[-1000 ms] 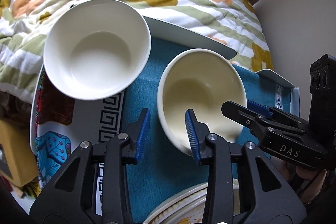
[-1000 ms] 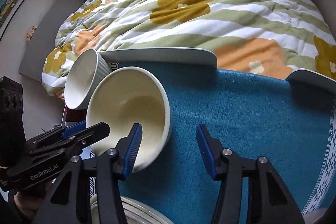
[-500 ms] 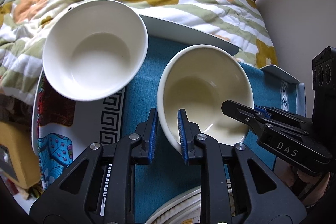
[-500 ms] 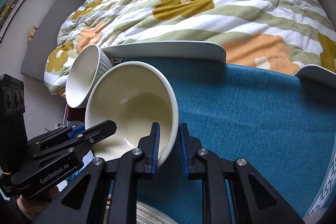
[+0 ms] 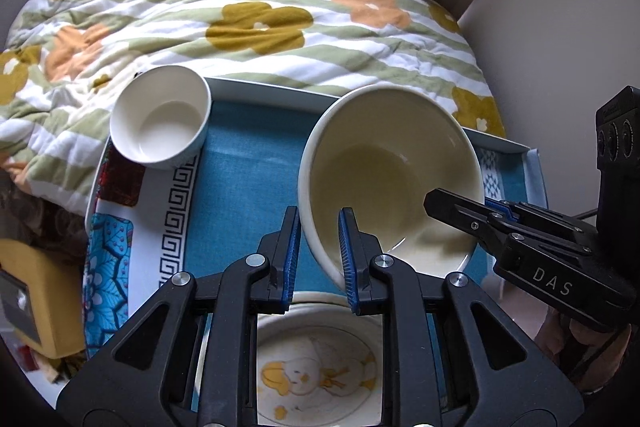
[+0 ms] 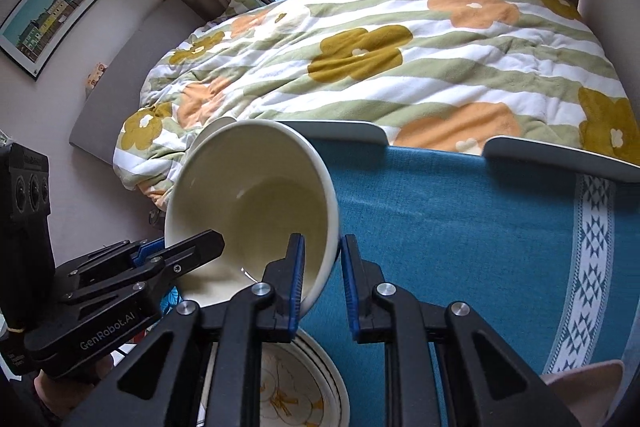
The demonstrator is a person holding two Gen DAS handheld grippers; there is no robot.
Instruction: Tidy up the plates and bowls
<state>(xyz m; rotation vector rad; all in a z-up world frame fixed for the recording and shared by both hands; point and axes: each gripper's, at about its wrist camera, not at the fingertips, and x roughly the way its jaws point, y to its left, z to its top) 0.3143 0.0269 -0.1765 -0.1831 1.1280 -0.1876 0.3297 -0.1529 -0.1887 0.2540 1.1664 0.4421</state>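
a: cream bowl (image 5: 394, 179) is off the blue cloth (image 5: 248, 187), tilted, held by its rim on two sides. left gripper (image 5: 319, 251) is clenched on the near-left rim, one pad inside, one outside. right gripper (image 6: 322, 279) is clamped on the opposite rim the same way.

b: where relative to the rest?

a: above the tray (image 5: 276, 91), over the cloth, with the duck plate (image 5: 320, 367) directly below the left fingers. small white bowl (image 5: 160, 123) sits at the tray's far-left corner, well apart.

b: risks?

a: judgement only. glazed ceramic, smooth and glossy, curved wall; the blue ribbed pads (image 5: 346, 251) bite only a narrow strip of rim. if the two hands drift apart or twist unequally, the rim could slide out of one grip and the bowl swing on the other. a drop would land on the plate below, ceramic on ceramic, likely a chip. the tilt also puts more weight on the lower grip.

b: surroundings?

a: cloth is woven, matte, probably some cushioning. tray rim is thin, hard and pale. beyond it a soft quilted blanket (image 5: 260, 19), striped with flowers; harmless but uneven if anything is set there.
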